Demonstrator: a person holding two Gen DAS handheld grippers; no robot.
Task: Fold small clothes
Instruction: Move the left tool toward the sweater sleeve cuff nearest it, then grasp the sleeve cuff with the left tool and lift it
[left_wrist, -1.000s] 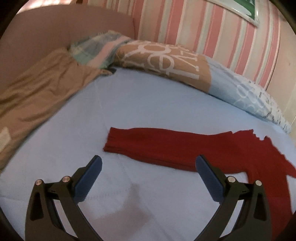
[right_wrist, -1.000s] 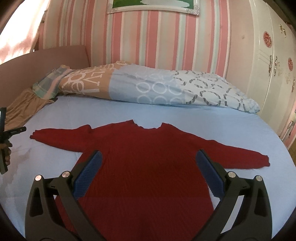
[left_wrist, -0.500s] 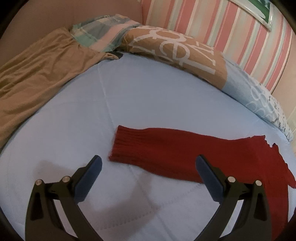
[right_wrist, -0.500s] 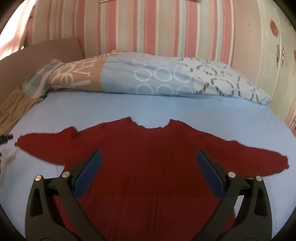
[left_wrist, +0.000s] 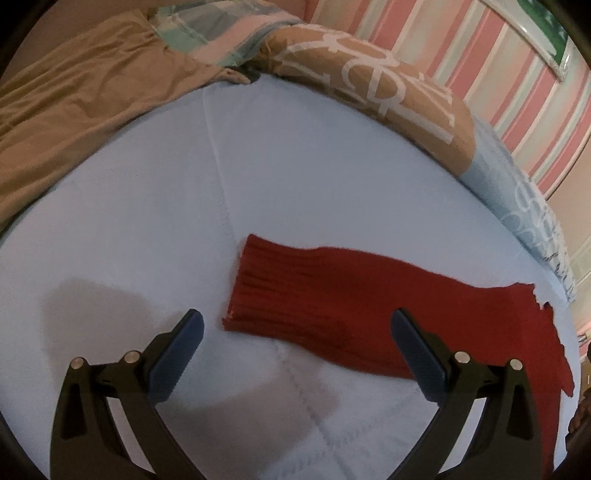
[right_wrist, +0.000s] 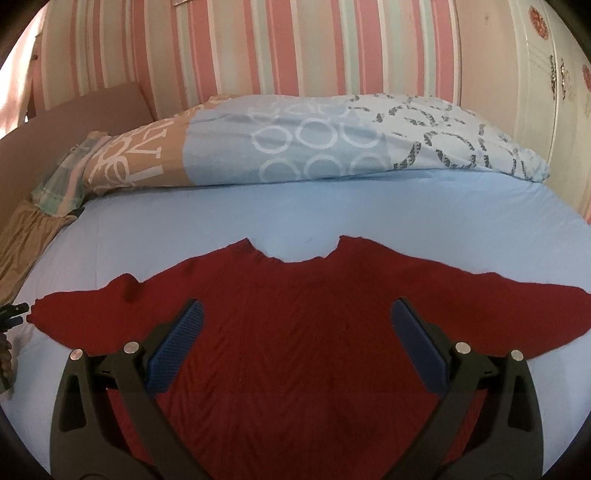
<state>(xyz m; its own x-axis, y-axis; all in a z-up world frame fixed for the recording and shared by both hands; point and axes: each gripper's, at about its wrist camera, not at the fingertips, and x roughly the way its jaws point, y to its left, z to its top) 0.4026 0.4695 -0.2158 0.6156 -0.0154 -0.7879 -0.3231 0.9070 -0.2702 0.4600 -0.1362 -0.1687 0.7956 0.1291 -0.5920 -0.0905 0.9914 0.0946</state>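
Note:
A dark red knitted sweater (right_wrist: 295, 332) lies flat on the light blue bed sheet (right_wrist: 332, 206), neckline away from me, both sleeves spread out sideways. In the left wrist view its left sleeve (left_wrist: 332, 295) with the ribbed cuff (left_wrist: 251, 288) lies just ahead of my left gripper (left_wrist: 295, 343), which is open and empty, hovering over the cuff end. My right gripper (right_wrist: 295, 332) is open and empty above the sweater's chest. The left gripper's tip (right_wrist: 13, 314) shows at the left edge of the right wrist view, beside the cuff.
A rolled duvet (right_wrist: 314, 144) with circles and letters lies along the far side of the bed. A tan cloth (left_wrist: 74, 92) and a plaid pillow (left_wrist: 221, 33) lie at the far left. A striped wall (right_wrist: 295, 48) and a white wardrobe (right_wrist: 535, 74) stand behind.
My left gripper has moved forward and down toward the sleeve cuff, which now looks larger and nearer. My right gripper has moved closer over the sweater's body. Both stay open.

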